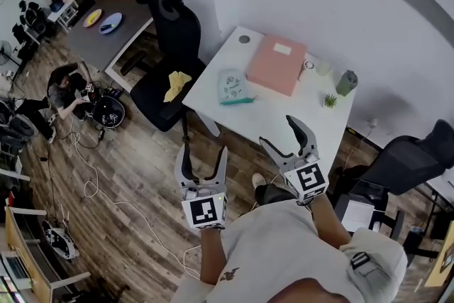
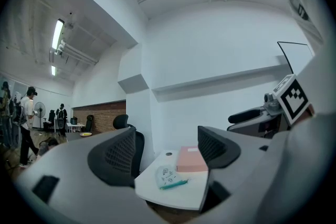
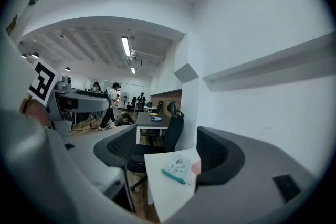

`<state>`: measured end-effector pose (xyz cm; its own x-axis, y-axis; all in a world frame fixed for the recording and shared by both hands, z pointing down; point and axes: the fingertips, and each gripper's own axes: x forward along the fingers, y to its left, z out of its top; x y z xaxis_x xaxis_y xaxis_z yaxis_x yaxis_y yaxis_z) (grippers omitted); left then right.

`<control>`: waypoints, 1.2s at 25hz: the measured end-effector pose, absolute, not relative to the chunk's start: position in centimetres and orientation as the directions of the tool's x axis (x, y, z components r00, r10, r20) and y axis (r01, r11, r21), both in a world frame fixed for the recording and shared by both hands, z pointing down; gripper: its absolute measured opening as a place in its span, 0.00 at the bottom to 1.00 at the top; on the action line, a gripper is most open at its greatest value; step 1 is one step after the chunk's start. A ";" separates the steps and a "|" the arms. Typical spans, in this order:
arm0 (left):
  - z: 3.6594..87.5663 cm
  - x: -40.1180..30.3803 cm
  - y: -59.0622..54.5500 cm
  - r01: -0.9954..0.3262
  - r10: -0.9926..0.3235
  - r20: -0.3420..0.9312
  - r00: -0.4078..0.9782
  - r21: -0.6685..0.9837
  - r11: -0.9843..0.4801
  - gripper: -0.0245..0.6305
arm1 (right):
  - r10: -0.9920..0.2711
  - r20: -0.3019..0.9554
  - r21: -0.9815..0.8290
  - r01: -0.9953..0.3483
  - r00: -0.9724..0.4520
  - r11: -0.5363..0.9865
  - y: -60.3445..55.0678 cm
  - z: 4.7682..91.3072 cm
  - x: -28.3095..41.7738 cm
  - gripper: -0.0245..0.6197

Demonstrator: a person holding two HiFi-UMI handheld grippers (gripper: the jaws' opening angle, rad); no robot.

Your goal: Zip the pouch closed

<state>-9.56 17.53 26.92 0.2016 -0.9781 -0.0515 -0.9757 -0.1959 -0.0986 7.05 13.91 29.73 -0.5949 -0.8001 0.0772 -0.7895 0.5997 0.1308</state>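
Currently the pouch (image 1: 231,84) lies flat on the white table (image 1: 284,117), toward its left edge, with the teal zipper strip (image 1: 237,101) along its near side. Just right of it sits a pink box (image 1: 277,64); the white label on the lid is too small to read. Further right stand a small plant (image 1: 330,100) and a grey-green bottle (image 1: 346,82). The pouch print is a pattern of small figures with no legible writing.

The left gripper (image 1: 204,155) and right gripper (image 1: 278,130) hang over the wooden floor (image 1: 128,174) at the near side of the table, well apart from the pouch. Both have their jaws spread apart with nothing between them.

A black office chair (image 1: 170,46) carrying a yellow cloth (image 1: 177,84) stands close against the table's left edge. A second black chair (image 1: 411,160) stands at the right. The near table edge is unobstructed. Cables (image 1: 89,184) trail across the floor on the left.
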 end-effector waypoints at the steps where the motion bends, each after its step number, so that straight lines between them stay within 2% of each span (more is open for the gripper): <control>1: 26.9 -9.5 16.8 -0.976 -0.979 -0.049 0.199 -0.102 -0.194 0.59 | -0.799 0.075 0.132 -0.788 -0.597 0.601 13.1 29.7 7.2 0.60; 18: 27.2 -7.7 6.2 -0.987 -0.993 -0.023 0.115 -0.113 -0.112 0.58 | -0.766 0.081 0.096 -0.760 -0.638 0.643 0.9 29.9 9.6 0.59; 30: 29.6 -7.9 0.8 -0.987 -0.992 0.046 0.118 -0.106 -0.123 0.56 | -0.750 0.127 0.055 -0.750 -0.649 0.659 -4.4 32.3 8.6 0.57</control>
<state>-7.92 0.78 29.62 0.1183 -0.9919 0.0461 -0.9867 -0.1226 -0.1064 8.60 -4.44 32.35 -0.6495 -0.7497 0.1269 -0.7500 0.6591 0.0554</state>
